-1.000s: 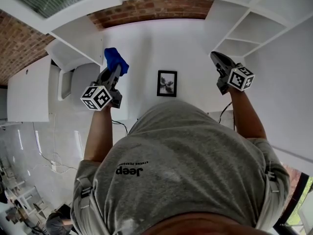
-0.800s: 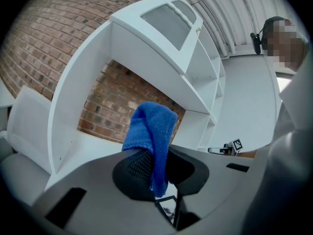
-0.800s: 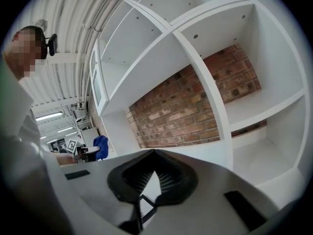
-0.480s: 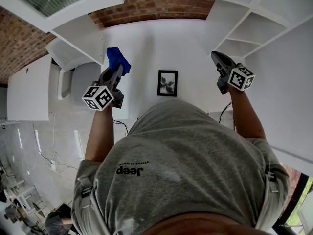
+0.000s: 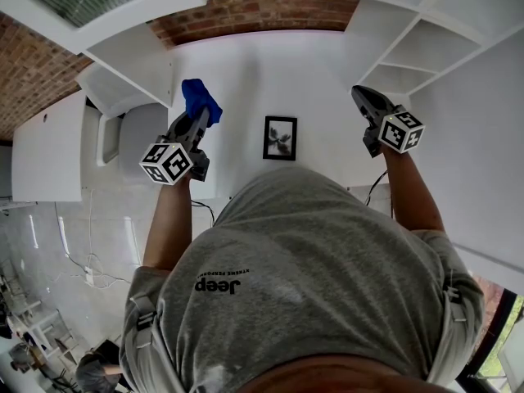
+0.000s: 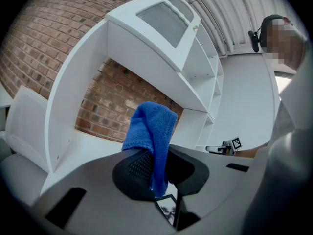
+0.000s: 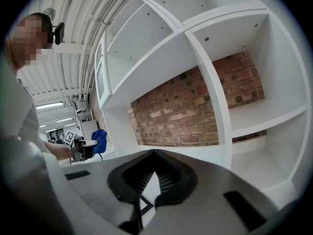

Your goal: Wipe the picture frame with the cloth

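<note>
**Cloth gripped, frame not yet wiped**
We hold the left tongs [image 5: 195,117] clamped on the one blue cloth [image 5: 201,100], raised just left of the one picture frame [image 5: 280,137] on the white table [image 5: 246,72]. The right tongs [image 5: 360,97], slightly apart and empty, hang to the frame's right, which makes two tongs in all. We judge that a hard swipe could shove or tip the unsteadied frame, and that the cloth, pinched by a fold, could slip free.

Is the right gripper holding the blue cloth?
No, the blue cloth is pinched in the left gripper, while the right gripper holds nothing.
</note>
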The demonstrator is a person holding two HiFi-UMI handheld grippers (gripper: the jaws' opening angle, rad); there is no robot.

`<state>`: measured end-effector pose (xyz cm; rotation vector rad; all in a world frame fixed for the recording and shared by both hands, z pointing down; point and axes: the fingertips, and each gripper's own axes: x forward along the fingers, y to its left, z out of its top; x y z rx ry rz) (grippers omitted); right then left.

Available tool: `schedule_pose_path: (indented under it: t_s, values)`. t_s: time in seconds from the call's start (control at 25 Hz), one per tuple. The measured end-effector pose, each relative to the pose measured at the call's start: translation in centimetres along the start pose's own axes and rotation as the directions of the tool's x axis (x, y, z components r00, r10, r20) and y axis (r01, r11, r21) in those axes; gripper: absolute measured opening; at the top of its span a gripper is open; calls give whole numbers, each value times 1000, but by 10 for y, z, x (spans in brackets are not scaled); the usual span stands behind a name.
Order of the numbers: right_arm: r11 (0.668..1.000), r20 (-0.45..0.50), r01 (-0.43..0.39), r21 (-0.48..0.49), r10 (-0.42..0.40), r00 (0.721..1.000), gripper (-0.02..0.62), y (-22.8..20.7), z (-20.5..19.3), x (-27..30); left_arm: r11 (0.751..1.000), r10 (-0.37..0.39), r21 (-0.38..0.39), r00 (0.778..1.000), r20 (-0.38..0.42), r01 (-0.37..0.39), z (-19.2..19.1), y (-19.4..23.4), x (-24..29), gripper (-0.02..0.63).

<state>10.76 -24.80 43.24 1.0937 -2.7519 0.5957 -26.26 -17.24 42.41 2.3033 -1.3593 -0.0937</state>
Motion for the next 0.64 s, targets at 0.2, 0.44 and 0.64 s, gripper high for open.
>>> schedule_pose_path:
  t_s: [0.2,0.44,0.64]
  values:
    - [1000,-9,-2,2,2,1000,14,0,-2,1,1000,-2,-4,1000,-4,2,-2,-1,1,56]
    - [1000,-12,-7,5,7,1000,14,1,-1,3,1000,-5,-4,1000,-5,5,-1,-1,2,56]
    - [1000,-18,-13,0,13,1000,14,4,-1,6,1000,-9,1,1000,-11,10,-1,-2,3,56]
